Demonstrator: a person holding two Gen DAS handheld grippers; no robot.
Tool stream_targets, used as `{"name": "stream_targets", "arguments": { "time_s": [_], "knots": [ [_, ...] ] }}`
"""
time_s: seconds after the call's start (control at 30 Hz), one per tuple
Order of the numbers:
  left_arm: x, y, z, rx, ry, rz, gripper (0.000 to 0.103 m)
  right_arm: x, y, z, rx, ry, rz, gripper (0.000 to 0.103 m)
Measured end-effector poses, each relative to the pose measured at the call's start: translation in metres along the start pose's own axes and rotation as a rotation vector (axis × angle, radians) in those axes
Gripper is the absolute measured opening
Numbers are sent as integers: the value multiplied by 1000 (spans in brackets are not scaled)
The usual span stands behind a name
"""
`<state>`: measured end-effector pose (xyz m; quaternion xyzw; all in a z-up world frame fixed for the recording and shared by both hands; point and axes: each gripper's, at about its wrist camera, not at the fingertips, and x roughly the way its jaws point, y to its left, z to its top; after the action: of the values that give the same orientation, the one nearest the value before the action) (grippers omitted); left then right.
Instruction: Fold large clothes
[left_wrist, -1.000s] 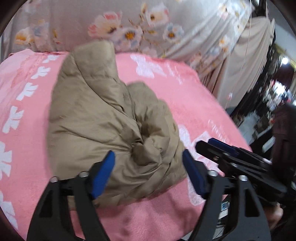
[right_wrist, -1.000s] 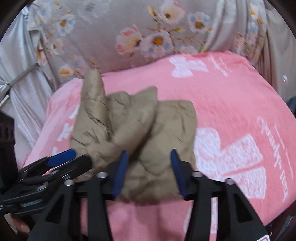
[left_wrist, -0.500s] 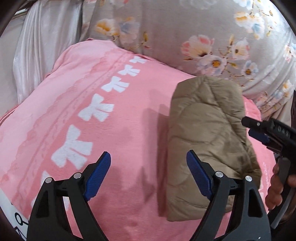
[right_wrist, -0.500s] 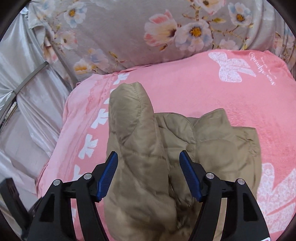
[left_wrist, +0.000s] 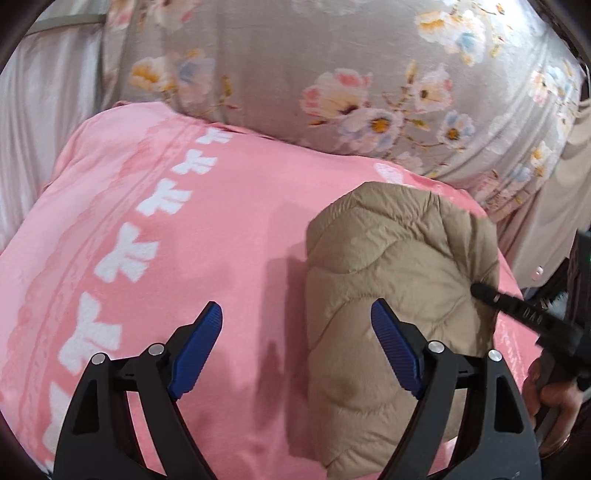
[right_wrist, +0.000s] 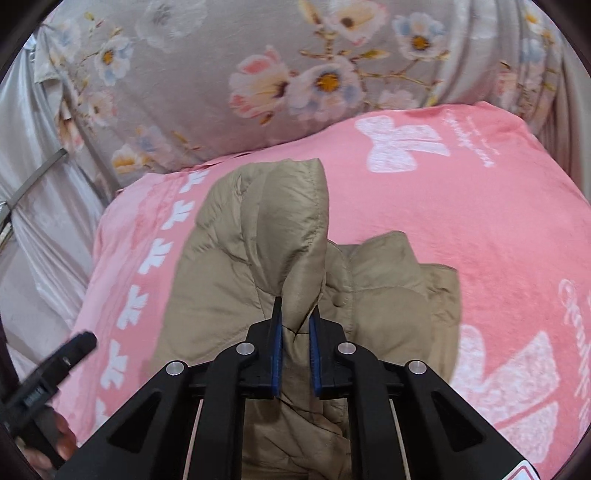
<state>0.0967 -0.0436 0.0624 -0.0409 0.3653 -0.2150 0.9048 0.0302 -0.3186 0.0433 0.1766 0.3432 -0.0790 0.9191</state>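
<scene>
Right claw (right_wrist: 295, 328) now clamped on jacket (right_wrist: 295, 236) fold; left claw (left_wrist: 295, 339) wide, jacket beside it.

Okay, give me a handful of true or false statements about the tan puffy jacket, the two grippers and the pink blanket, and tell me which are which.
1. The right gripper is clamped on a fold of the tan jacket. True.
2. The left gripper is shut on the jacket. False: its jaws stand wide open with nothing between them, over the pink blanket.
3. The jacket lies on the pink blanket. True.
4. The blanket is plain pink. False: it carries white bow shapes.
5. A grey flowered cloth sits behind the blanket. True.
</scene>
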Motion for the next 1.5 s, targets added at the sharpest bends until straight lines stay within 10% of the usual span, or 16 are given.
{"name": "stream_targets", "arguments": {
  "time_s": [0.43,1.5],
  "knots": [
    [88,-110,2,116,113,-40,80,26,-79,-27,124,22,-57,10],
    [166,-127,-48,199,86,123,98,76,-111,-61,167,-24,-15,19]
  ]
}}
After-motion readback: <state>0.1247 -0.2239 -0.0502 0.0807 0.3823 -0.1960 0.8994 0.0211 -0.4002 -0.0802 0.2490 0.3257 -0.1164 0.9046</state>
